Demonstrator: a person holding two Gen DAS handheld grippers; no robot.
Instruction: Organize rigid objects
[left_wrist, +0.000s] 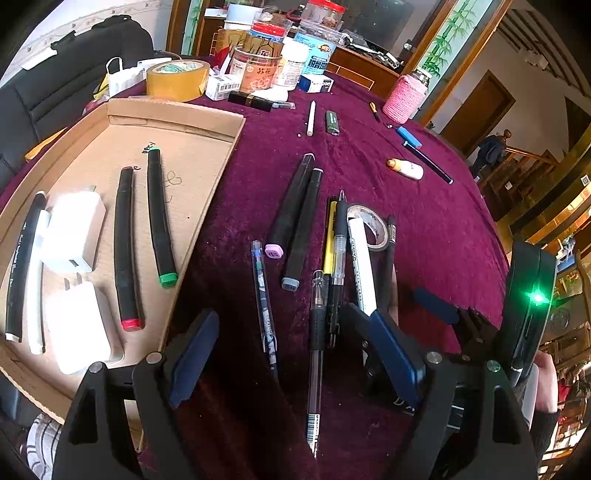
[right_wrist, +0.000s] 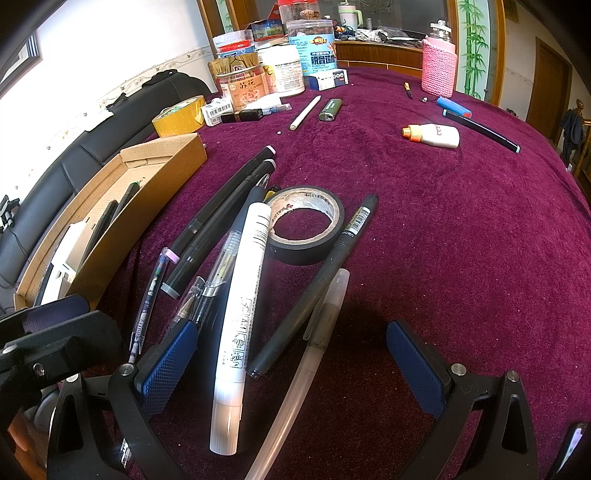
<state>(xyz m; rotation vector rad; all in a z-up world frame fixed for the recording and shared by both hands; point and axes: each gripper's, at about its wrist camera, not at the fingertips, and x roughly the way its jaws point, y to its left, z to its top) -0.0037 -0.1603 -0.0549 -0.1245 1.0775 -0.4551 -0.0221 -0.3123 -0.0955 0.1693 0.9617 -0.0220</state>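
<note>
left wrist view
left gripper (left_wrist: 295, 363): jaws apart, nothing clamped, hovering over the counter (left_wrist: 424, 229), maroon cloth
between jaws: clear gel pen (left_wrist: 317, 354) with black grip, barcode end nearest camera; patterned blue pen (left_wrist: 264, 301) just left of it
ahead of jaws: two black markers (left_wrist: 299, 221) side by side, touching; small pink eraser (left_wrist: 274, 252) at their near end
ahead, toward right jaw: yellow pen (left_wrist: 330, 240), black-clear pen (left_wrist: 339, 251), white marker (left_wrist: 362, 266) leaning over black tape roll (left_wrist: 371, 225)
left of left jaw: cardboard box (left_wrist: 177, 110), open, shallow
in box: green-capped marker (left_wrist: 160, 218), red-capped marker (left_wrist: 125, 247), two white chargers (left_wrist: 74, 232), black and white sticks at far left edge
far ahead: white stick (left_wrist: 311, 118), green lighter (left_wrist: 331, 122), yellow tape roll (left_wrist: 177, 79), jars
right edge: right gripper (left_wrist: 436, 304) partly seen, green light on its body

right wrist view
right gripper (right_wrist: 291, 365): jaws apart, nothing clamped
between jaws: white marker (right_wrist: 240, 314), black pen (right_wrist: 314, 291), frosted clear pen (right_wrist: 306, 362) crossing under black pen's near part
just ahead: black tape roll (right_wrist: 306, 225), flat on cloth, touching black pen
at left jaw: clear pens (right_wrist: 207, 291), tips by the pad; contact unclear
left of jaws: cardboard box (right_wrist: 147, 177)
far ahead right: white bottle with orange cap (right_wrist: 434, 134), pink knitted bottle (right_wrist: 439, 70)
</note>
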